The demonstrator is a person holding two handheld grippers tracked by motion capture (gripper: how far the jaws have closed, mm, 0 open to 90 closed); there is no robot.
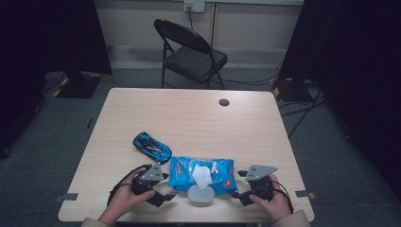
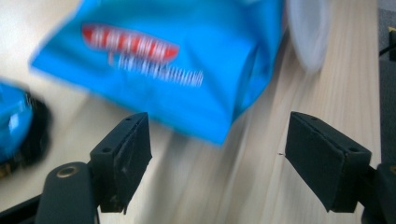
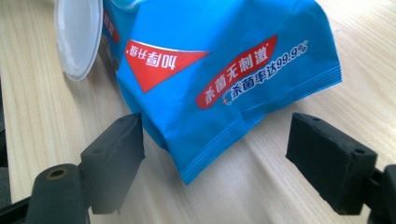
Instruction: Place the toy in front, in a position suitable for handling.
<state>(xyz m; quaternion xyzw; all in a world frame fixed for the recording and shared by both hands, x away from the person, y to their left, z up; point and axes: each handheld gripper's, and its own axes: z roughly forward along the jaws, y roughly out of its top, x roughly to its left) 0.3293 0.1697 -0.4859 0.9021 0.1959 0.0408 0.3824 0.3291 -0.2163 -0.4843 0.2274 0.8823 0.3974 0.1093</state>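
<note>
While blue wipes pack [image 1: 202,172] lies lower centre on bench [image 1: 189,113], left gripper [image 1: 160,187] and right gripper [image 1: 241,184] flank ends, jaws released, nothing grasped. Next: advance, clamp pack ends.

Left tool [image 1: 160,188] and right tool [image 1: 240,184] — jaws apart, gripping nothing — point inward, each in a hand.

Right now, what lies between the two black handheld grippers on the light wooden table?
In the high view, the blue wet-wipes pack, its white lid flipped open, lies between the left gripper and the right gripper.
</note>
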